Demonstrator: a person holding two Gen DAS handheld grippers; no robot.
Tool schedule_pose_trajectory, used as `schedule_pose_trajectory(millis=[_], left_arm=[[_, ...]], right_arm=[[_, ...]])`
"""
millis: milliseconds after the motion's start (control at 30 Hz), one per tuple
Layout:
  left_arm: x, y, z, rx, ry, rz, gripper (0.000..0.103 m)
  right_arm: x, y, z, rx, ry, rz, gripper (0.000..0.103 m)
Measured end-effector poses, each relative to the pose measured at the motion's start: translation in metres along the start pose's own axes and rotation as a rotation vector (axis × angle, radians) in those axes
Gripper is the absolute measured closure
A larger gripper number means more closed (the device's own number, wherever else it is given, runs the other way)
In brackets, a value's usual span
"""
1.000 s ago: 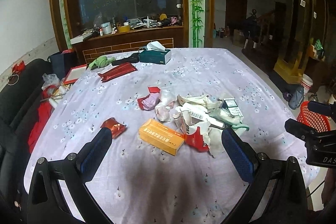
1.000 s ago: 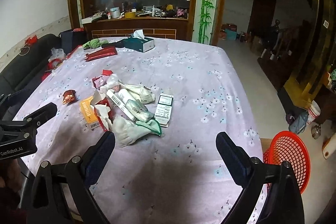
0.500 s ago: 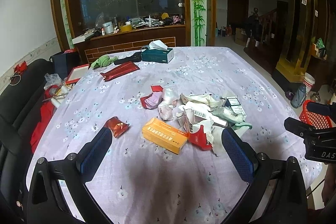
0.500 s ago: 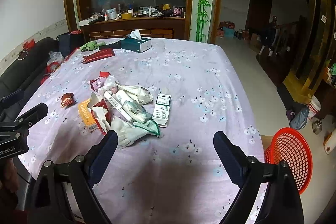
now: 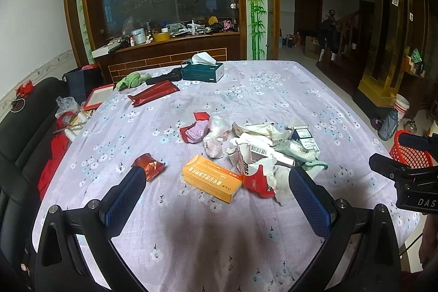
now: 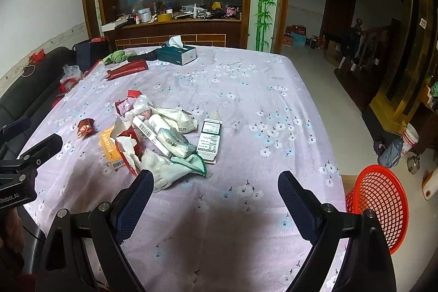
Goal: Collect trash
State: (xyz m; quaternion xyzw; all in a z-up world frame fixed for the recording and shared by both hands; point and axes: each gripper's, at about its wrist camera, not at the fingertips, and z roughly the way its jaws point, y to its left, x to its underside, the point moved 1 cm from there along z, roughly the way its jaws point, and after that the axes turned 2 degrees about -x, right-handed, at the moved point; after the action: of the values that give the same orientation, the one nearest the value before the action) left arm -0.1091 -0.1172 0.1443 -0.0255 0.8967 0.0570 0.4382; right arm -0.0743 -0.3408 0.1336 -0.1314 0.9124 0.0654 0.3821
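Trash pile [image 5: 246, 152] sits uncollected on the floral tablecloth [image 6: 246, 89]; red basket [image 6: 380, 204] looks empty; left gripper [image 5: 216, 190] and right gripper [image 6: 216, 190] both gape wide, holding nothing

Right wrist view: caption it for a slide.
Open right gripper above the floral tablecloth, trash pile ahead-left, red basket on the floor at right.

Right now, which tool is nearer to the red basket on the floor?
Right. The right tool hangs over the table edge just beside the red basket; the left tool sits farther across, by the orange box.
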Motion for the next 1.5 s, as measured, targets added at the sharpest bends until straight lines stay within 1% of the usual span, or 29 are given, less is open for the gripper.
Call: schedule_pose_trajectory(millis=[267, 400, 500, 567, 633, 733, 800, 833, 867, 900, 967, 1000, 1033, 1067, 1100, 1133, 1200, 1267, 1300, 1400, 1500], left_arm=[[0.001, -0.002, 0.009, 0.014, 0.022, -0.001, 0.000], [0.002, 0.003, 0.018, 0.029, 0.058, -0.020, 0.000], [0.001, 0.007, 0.027, 0.040, 0.082, -0.036, 0.000], [-0.001, 0.007, 0.034, 0.053, 0.100, -0.034, 0.000], [-0.004, 0.005, 0.044, 0.069, 0.132, -0.031, 0.000], [-0.009, -0.002, 0.061, 0.129, 0.174, -0.026, 0.002], [-0.012, -0.010, 0.078, 0.183, 0.223, -0.029, 0.008], [-0.014, -0.013, 0.087, 0.202, 0.246, -0.033, 0.014], [-0.015, -0.016, 0.098, 0.206, 0.266, -0.035, 0.018], [-0.016, -0.019, 0.109, 0.210, 0.287, -0.034, 0.019], [-0.016, -0.022, 0.131, 0.223, 0.342, -0.042, 0.030], [-0.014, -0.024, 0.141, 0.241, 0.370, -0.046, 0.033], [-0.012, -0.026, 0.152, 0.249, 0.399, -0.047, 0.044], [-0.009, -0.027, 0.159, 0.247, 0.425, -0.041, 0.059], [-0.004, -0.029, 0.169, 0.253, 0.463, -0.033, 0.066], [-0.001, -0.029, 0.173, 0.260, 0.482, -0.032, 0.077], [0.003, -0.027, 0.174, 0.258, 0.482, -0.030, 0.079], [0.003, -0.025, 0.163, 0.255, 0.446, -0.014, 0.079], [0.002, -0.023, 0.155, 0.253, 0.421, -0.008, 0.079], [-0.001, -0.015, 0.133, 0.263, 0.374, 0.002, 0.079], [-0.003, -0.006, 0.115, 0.267, 0.340, 0.012, 0.079]], right_arm=[[0.000, 0.001, 0.002, 0.002, 0.007, 0.002, 0.009], [0.002, 0.001, 0.006, -0.003, 0.022, 0.009, 0.009], [0.004, 0.001, 0.010, -0.011, 0.040, 0.019, 0.014], [0.005, 0.000, 0.013, -0.025, 0.059, 0.029, 0.020], [0.007, 0.001, 0.016, -0.032, 0.071, 0.033, 0.021], [0.008, 0.002, 0.016, -0.039, 0.076, 0.031, 0.025], [0.007, 0.001, 0.017, -0.046, 0.079, 0.033, 0.027], [0.006, 0.000, 0.018, -0.052, 0.081, 0.037, 0.028], [0.006, 0.000, 0.019, -0.059, 0.083, 0.041, 0.028], [0.005, -0.001, 0.021, -0.064, 0.089, 0.048, 0.029], [0.003, -0.002, 0.025, -0.076, 0.101, 0.056, 0.030], [0.002, -0.003, 0.027, -0.085, 0.106, 0.062, 0.031], [0.001, -0.004, 0.030, -0.089, 0.113, 0.067, 0.033], [0.000, -0.005, 0.031, -0.090, 0.120, 0.075, 0.034], [-0.001, -0.006, 0.033, -0.100, 0.126, 0.085, 0.035], [-0.003, -0.006, 0.035, -0.111, 0.129, 0.087, 0.035], [-0.005, -0.004, 0.038, -0.121, 0.132, 0.073, 0.037], [-0.009, 0.001, 0.043, -0.156, 0.146, 0.057, 0.042], [-0.011, 0.004, 0.047, -0.177, 0.152, 0.052, 0.042], [-0.019, 0.018, 0.059, -0.194, 0.159, 0.002, 0.044], [-0.028, 0.028, 0.075, -0.220, 0.166, -0.018, 0.051]])
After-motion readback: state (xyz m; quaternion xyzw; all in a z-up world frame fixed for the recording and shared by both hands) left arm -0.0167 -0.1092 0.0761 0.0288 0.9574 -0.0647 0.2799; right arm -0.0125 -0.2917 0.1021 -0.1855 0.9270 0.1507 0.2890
